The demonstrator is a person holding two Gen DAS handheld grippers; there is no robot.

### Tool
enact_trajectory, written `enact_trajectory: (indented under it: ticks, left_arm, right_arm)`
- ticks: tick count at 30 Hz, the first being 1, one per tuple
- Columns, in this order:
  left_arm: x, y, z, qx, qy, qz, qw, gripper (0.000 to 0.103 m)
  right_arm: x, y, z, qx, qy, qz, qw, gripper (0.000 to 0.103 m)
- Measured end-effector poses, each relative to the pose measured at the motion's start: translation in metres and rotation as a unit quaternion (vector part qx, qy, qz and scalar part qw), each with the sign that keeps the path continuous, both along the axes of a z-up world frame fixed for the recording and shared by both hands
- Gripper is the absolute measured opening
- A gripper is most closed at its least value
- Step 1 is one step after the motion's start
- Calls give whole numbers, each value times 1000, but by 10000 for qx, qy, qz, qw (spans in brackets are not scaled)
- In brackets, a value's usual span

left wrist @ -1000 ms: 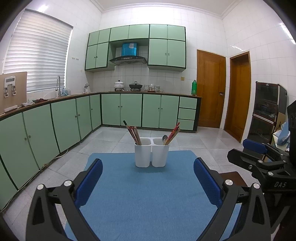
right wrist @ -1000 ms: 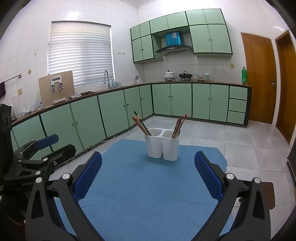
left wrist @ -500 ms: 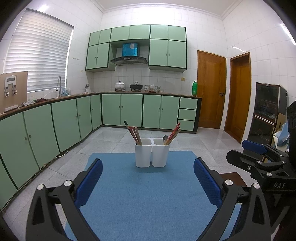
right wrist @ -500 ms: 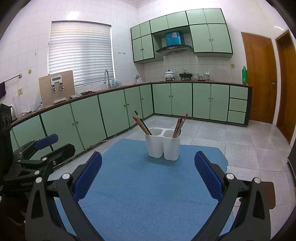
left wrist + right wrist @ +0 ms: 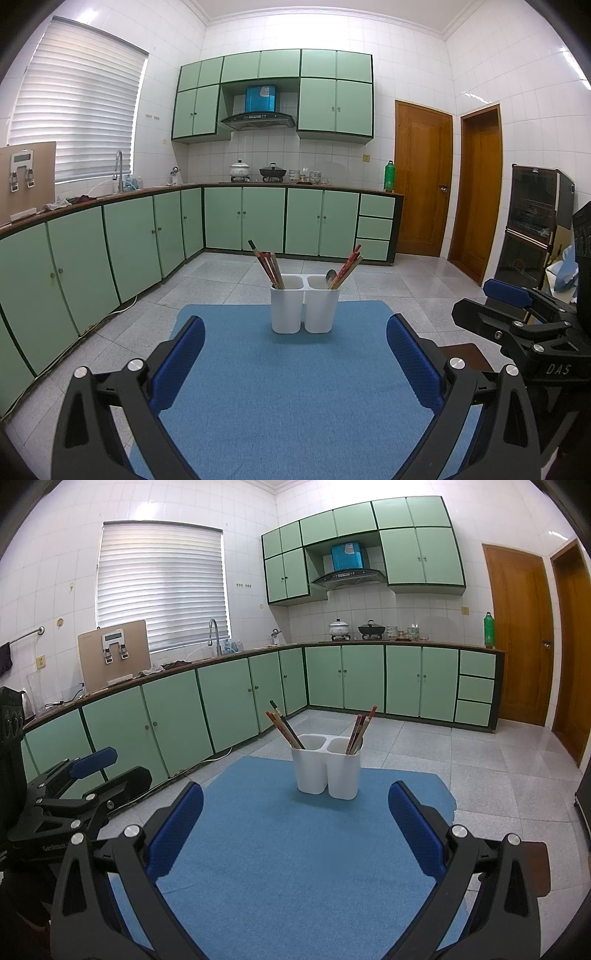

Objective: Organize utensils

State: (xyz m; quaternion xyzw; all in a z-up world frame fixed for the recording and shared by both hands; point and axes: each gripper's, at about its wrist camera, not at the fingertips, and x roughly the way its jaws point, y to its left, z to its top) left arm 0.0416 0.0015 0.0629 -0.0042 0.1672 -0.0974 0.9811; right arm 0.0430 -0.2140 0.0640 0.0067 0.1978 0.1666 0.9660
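A white two-cup utensil holder point(image 5: 305, 308) point(image 5: 325, 771) stands at the far end of a blue cloth-covered table point(image 5: 280, 398) point(image 5: 288, 856). Its left cup holds several chopsticks point(image 5: 266, 264) point(image 5: 286, 726) leaning left. Its right cup holds chopsticks point(image 5: 347, 266) point(image 5: 361, 726) and a metal spoon point(image 5: 331, 276). My left gripper point(image 5: 295, 354) is open and empty, well short of the holder. My right gripper point(image 5: 295, 830) is open and empty, also short of it. Each gripper shows at the edge of the other's view, the right gripper point(image 5: 517, 314) and the left gripper point(image 5: 70, 786).
Green base cabinets point(image 5: 147, 236) run along the left and back walls under a counter with a sink, pots and a green bottle point(image 5: 388, 176). Two wooden doors point(image 5: 423, 184) stand at the right. A dark cabinet point(image 5: 532, 229) is at the far right. Tiled floor surrounds the table.
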Motion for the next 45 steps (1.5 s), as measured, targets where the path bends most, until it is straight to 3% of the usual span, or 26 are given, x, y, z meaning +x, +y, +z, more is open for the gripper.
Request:
enact_trajectory:
  ticks: [45]
  left_arm:
    - [-1, -1, 2, 23, -14, 3, 10000, 97]
  right_arm:
    - [-1, 1, -1, 5, -3, 9, 10000, 97]
